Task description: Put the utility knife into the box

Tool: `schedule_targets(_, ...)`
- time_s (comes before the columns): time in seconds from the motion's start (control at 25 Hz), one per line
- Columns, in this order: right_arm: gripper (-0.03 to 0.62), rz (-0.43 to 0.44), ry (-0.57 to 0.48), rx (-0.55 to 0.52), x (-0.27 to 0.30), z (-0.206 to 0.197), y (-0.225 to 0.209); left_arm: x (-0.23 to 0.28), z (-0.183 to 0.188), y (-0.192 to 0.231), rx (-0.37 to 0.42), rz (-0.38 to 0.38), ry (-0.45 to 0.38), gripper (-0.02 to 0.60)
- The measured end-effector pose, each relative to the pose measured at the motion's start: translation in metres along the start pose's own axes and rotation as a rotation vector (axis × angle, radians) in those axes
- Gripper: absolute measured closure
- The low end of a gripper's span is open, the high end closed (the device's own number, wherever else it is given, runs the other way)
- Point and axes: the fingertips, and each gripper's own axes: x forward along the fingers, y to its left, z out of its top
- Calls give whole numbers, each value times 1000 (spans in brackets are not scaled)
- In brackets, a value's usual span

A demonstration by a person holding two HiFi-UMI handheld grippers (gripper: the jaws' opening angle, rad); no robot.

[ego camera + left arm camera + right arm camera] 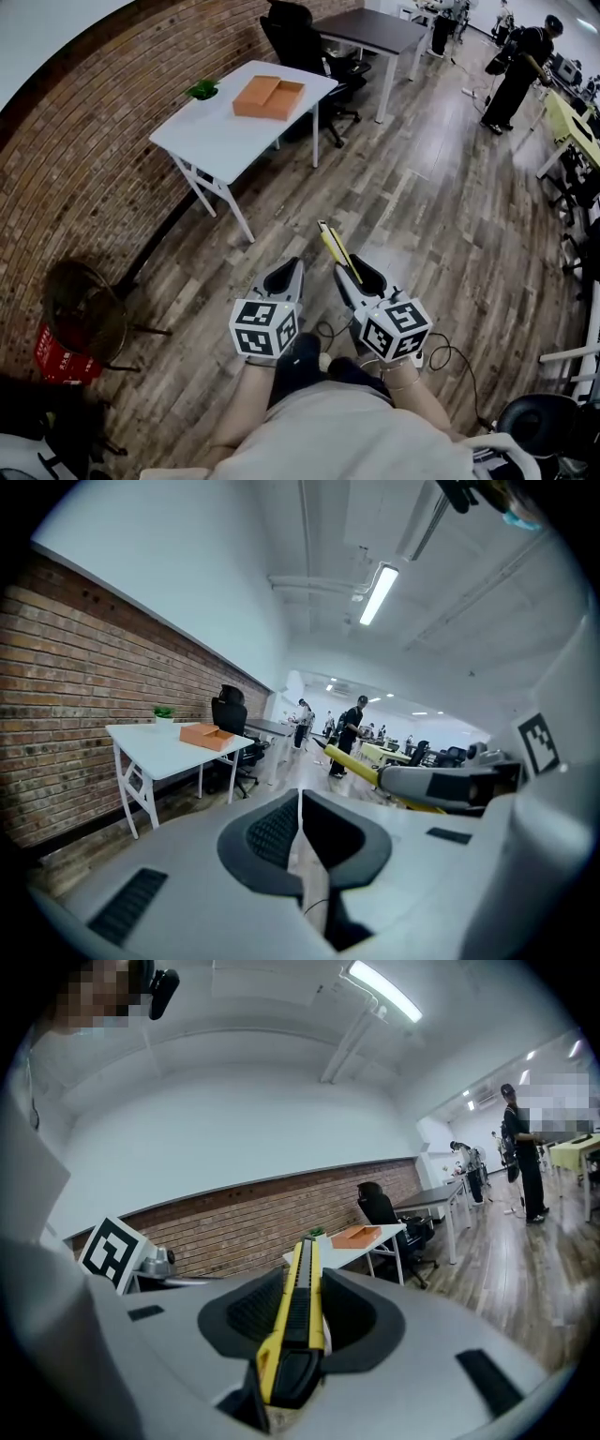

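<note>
The yellow utility knife (pixel 333 246) sticks forward out of my right gripper (pixel 357 272), which is shut on it. In the right gripper view the knife (pixel 302 1312) lies lengthwise between the two pads, its tip toward the white table (pixel 375 1244). My left gripper (pixel 292 266) is held just left of the right one, shut with nothing in it (pixel 300 797). The orange box (pixel 269 97) lies open on the white table (pixel 216 141) by the brick wall, well ahead of both grippers. The box also shows small in the gripper views (pixel 208 735) (pixel 356 1235).
A small green plant (pixel 202 90) sits on the table's far corner. Black office chairs (pixel 298 37) and a dark desk (pixel 370 28) stand beyond it. A person (pixel 516 70) stands at the far right. A wire chair (pixel 84 305) and a red crate (pixel 61 358) are at the left.
</note>
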Motion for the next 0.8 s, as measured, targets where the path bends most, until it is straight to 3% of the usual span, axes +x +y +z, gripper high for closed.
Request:
schedule_targets(0.36,465,10,2,21,53,10,-29,42,15,35,1,25,11,568)
schedule_targets(0.8,465,-43,-29,-16,201,74,-74,142,105,150,-15,-17,-50,568)
